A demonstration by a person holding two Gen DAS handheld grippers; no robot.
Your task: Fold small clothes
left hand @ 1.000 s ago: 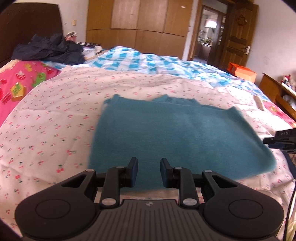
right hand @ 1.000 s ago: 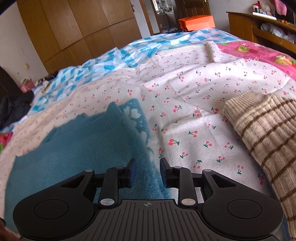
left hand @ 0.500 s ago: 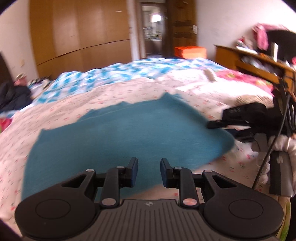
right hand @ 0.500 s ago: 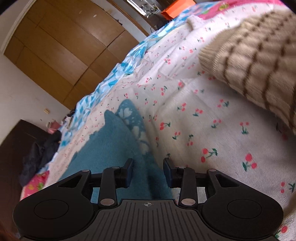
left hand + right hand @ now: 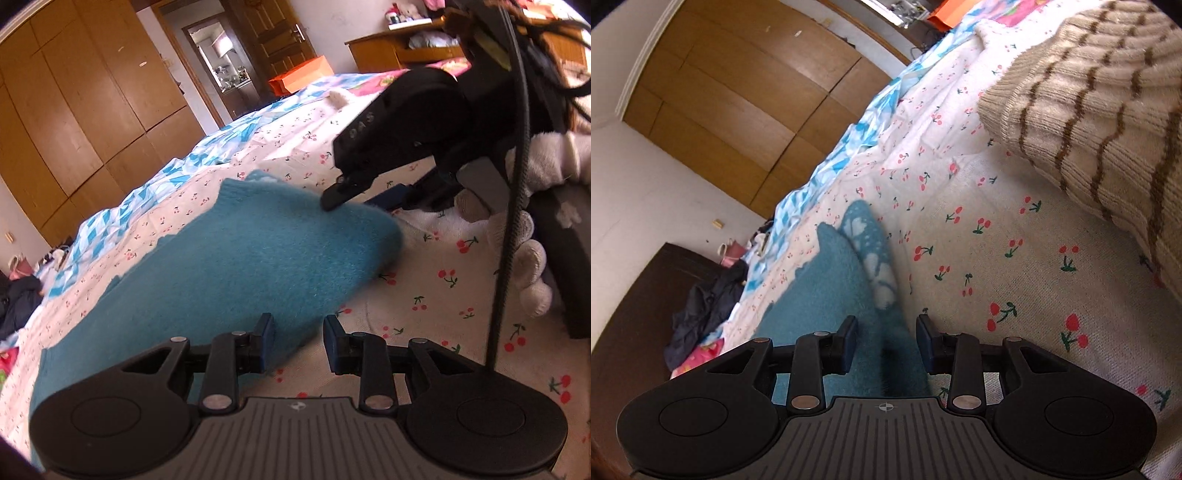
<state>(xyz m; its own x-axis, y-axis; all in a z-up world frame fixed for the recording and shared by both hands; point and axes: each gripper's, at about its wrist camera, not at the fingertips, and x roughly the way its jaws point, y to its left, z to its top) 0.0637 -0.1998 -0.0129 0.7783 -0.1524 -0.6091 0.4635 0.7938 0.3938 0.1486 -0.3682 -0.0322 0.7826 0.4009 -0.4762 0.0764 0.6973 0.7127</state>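
A: Swinging round, the left gripper (image 5: 298,341) came to the near edge of the teal garment (image 5: 236,273) on the cherry-print sheet (image 5: 443,295), jaws just parted, gripping nothing.

B: And the right gripper (image 5: 886,341)?

A: It dropped over the garment's corner, fingers also widened, unclamped. Both looked set to pinch for a fold.

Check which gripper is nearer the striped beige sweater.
Right. The right gripper sits at the teal garment's edge, with the striped beige sweater just ahead to its right. The left gripper is at the garment's other corner; its view shows no sweater.
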